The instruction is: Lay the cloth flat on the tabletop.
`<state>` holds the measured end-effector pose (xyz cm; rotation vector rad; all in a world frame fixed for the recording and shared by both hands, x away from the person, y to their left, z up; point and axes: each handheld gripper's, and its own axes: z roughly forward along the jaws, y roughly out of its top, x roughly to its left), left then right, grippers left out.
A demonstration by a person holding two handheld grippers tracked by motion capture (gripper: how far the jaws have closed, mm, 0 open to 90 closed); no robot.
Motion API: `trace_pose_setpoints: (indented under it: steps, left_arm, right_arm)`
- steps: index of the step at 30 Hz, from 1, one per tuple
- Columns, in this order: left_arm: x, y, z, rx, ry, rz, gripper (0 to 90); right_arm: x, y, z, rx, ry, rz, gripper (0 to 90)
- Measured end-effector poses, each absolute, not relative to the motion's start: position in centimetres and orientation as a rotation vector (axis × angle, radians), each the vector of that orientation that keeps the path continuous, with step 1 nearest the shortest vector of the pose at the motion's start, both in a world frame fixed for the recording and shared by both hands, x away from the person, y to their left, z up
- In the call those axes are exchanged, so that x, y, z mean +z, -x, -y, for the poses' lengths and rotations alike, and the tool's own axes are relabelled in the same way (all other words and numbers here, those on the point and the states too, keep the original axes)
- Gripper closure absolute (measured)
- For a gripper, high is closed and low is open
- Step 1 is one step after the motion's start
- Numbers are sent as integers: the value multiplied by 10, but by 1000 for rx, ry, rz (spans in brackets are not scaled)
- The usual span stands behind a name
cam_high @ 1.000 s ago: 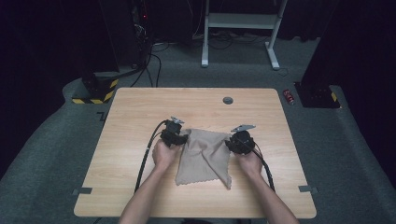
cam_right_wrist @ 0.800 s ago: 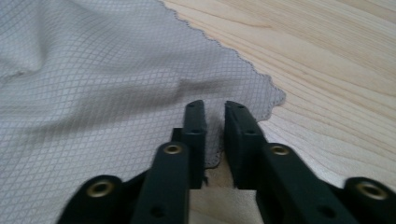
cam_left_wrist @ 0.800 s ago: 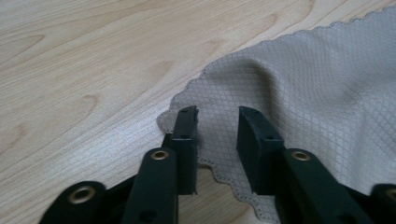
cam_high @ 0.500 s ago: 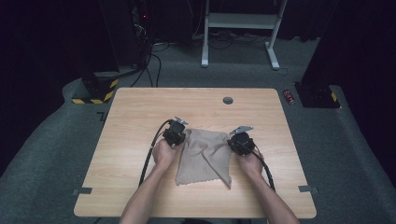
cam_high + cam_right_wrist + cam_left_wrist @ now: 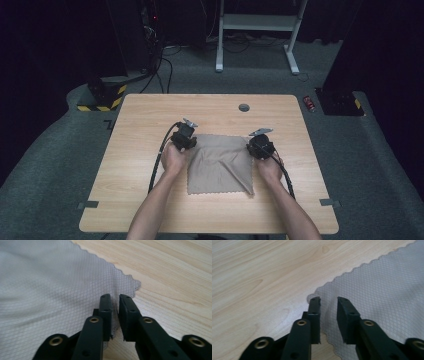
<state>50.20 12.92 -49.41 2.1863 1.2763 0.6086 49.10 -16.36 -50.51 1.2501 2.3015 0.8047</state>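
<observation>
A beige-grey cloth (image 5: 220,162) with a scalloped edge lies spread on the wooden table (image 5: 135,145). My left gripper (image 5: 185,137) sits at the cloth's far left corner. In the left gripper view my left gripper (image 5: 328,300) is open, its jaws astride the cloth (image 5: 382,290) just inside that corner. My right gripper (image 5: 260,145) is at the far right corner. In the right gripper view my right gripper (image 5: 114,297) has its jaws close together on a small raised crease of the cloth (image 5: 50,290) near that corner.
A round grommet (image 5: 244,107) sits in the table's far edge. Cables (image 5: 157,165) trail from both grippers toward the person. Black-and-yellow striped bases (image 5: 100,97) and a white frame (image 5: 255,30) stand on the floor beyond the table.
The cloth has gone from a bunched, drooping shape to a flatter, wider square. Both grippers have shifted slightly away from the person, and the left gripper's jaws now stand apart.
</observation>
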Motion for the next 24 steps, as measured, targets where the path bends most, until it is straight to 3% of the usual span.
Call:
trace_pose_setpoints:
  steps: [6, 11, 17, 19, 24]
  left_arm:
    - [-491, -475, -136, 534, -2154, -1252, 588]
    - [-497, -434, -139, 473, -2156, -1193, 561]
    - [-505, -418, -141, 484, -2156, -1198, 526]
    - [-508, -415, -142, 486, -2150, -1203, 500]
    - [-516, -411, -148, 497, -2101, -1225, 473]
  right_arm:
    - [-491, -474, 170, 913, -1212, -2293, 746]
    - [-498, -445, 173, 926, -1171, -2365, 727]
    - [-508, -437, 175, 899, -1179, -2399, 727]
    - [-511, -438, 175, 887, -1180, -2402, 738]
    - [-511, -438, 173, 879, -1135, -2419, 885]
